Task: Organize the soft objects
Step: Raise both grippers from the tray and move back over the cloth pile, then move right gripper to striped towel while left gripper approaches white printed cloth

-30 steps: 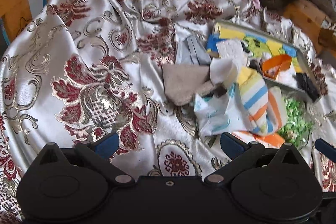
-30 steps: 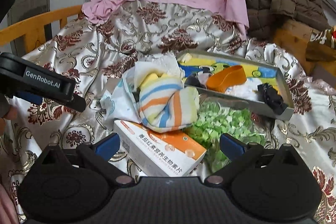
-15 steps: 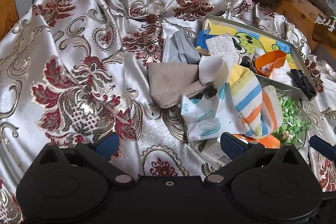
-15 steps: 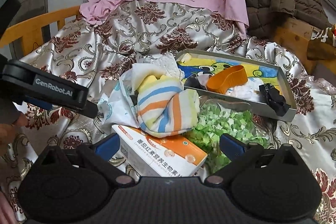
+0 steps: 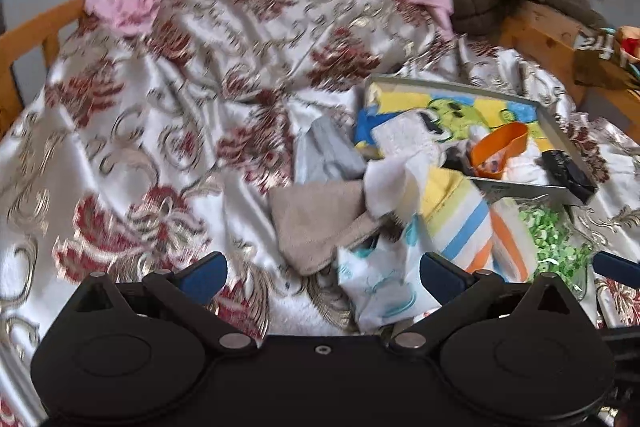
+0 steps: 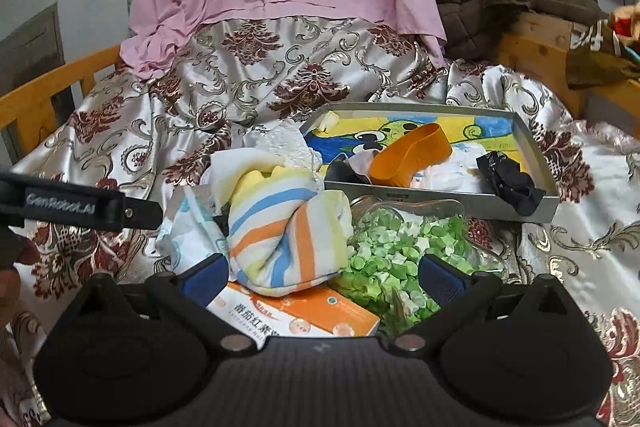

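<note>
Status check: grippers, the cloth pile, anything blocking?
Left gripper open, empty. Right gripper open, empty. Striped cloth atop the pile, resting on orange box. Tray behind.

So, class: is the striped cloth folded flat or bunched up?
Bunched up. The striped cloth sits in a rounded, crumpled heap with its stripes curving, resting on the orange box beside the tray.

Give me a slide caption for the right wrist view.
Open right gripper hovers over a striped cloth beside a tray on a patterned bedspread.
</note>
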The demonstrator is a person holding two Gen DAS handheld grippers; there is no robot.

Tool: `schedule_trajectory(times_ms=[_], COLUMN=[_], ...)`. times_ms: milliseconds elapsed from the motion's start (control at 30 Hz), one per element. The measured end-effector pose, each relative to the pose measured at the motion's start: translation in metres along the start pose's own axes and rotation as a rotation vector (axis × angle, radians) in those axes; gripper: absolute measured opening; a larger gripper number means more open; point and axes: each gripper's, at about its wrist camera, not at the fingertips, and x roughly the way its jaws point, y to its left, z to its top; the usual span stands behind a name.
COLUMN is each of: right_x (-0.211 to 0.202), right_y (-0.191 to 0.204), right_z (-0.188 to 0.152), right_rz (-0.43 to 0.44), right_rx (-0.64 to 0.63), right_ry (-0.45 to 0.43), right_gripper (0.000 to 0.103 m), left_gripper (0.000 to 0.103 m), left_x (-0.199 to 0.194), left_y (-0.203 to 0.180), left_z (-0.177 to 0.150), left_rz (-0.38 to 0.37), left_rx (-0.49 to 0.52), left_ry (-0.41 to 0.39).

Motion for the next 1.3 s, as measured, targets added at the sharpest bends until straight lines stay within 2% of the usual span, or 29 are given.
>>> schedule_trajectory(times_ms=[267,467,600,767,1100,1300], right_x=[0.02,0.031,0.032,0.036,0.041,0.047], right_y=[-0.006,0.002,0.007,0.012,0.018,0.022], right_z=[0.004,0.003,0.002,0.002,-0.005,-0.005], right_rz=[-0.007,-0.008,0.017,0.037,0.046,0.051], right_rx=[-0.036,-0.166,-0.211,-0.233,-0.25,-0.251], right_ry=[-0.03,-0.104,-0.123,-0.121,-0.107,-0.089], right_gripper=[0.103,0.103,0.103,0.103,0.102,0.097], left_gripper=[0.102,0.102,0.101,0.091,0.054,0.051], left_x=[0.011,0.017,0.02,0.025,0.037,0.044], left_y=[-0.004,0.005,0.007,0.001,-0.005,-0.006], left_z=[0.0,0.003,0.004,0.003,0.0,0.0], left_rz=[-0.076,-0.131,-0.186,-0.247,-0.333,-0.328], left_rx=[0.046,-0.014,-0.027,0.004,0.026,0.015], left_ry=[-0.004,-0.014,-0.022,-0.009,0.04,0.043])
